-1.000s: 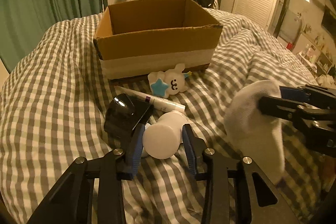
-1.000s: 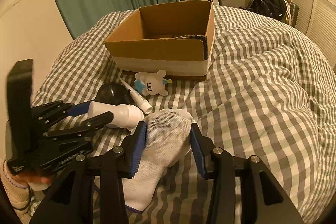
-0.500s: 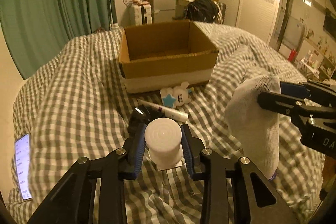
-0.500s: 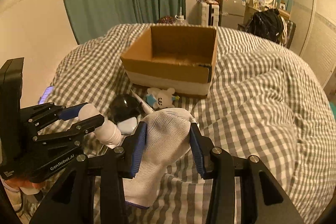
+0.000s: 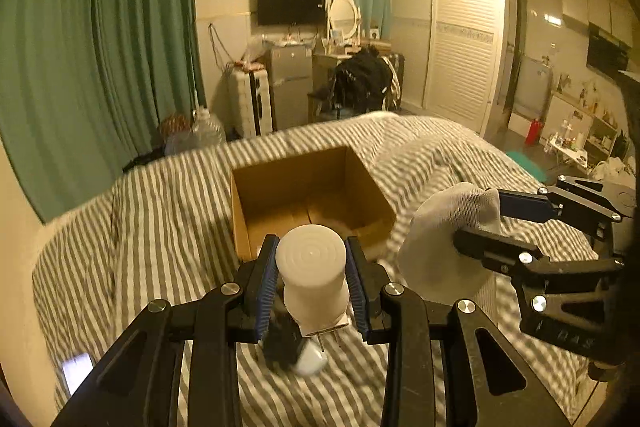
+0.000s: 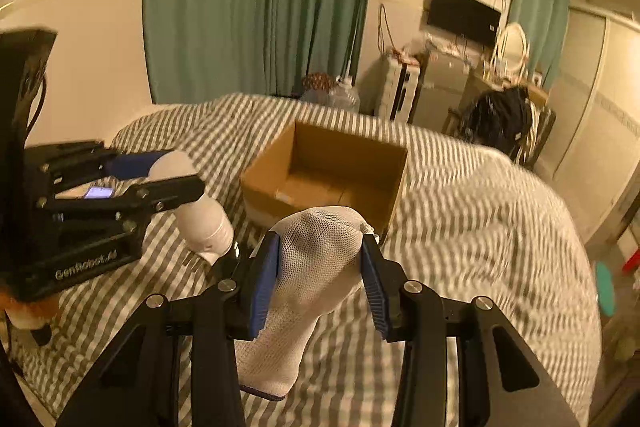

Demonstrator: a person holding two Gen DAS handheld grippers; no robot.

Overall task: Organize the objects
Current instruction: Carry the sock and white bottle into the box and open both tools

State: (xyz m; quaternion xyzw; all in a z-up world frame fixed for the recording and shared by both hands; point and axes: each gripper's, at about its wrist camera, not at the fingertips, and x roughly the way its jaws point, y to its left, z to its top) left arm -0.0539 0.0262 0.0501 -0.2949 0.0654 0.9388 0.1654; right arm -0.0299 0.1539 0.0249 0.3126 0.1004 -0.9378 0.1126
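Observation:
My left gripper (image 5: 312, 279) is shut on a white plug-in night light (image 5: 313, 275), held up in the air in front of the open cardboard box (image 5: 308, 203). It also shows in the right wrist view (image 6: 200, 215). My right gripper (image 6: 320, 275) is shut on a white sock (image 6: 312, 283) that hangs down from it. The sock (image 5: 444, 247) and right gripper (image 5: 480, 223) show at the right in the left wrist view. The box (image 6: 328, 175) lies on the checked bed, ahead of both grippers and below them.
A dark round object with a white piece (image 5: 292, 351) lies on the checked duvet (image 5: 152, 227) under the left gripper. A lit phone (image 5: 76, 371) lies at the bed's left edge. Green curtains, a fridge and a wardrobe stand beyond the bed.
Both grippers have risen well above the bed with the night light and the sock and moved towards the box. The plush toy and tube by the box are out of sight now.

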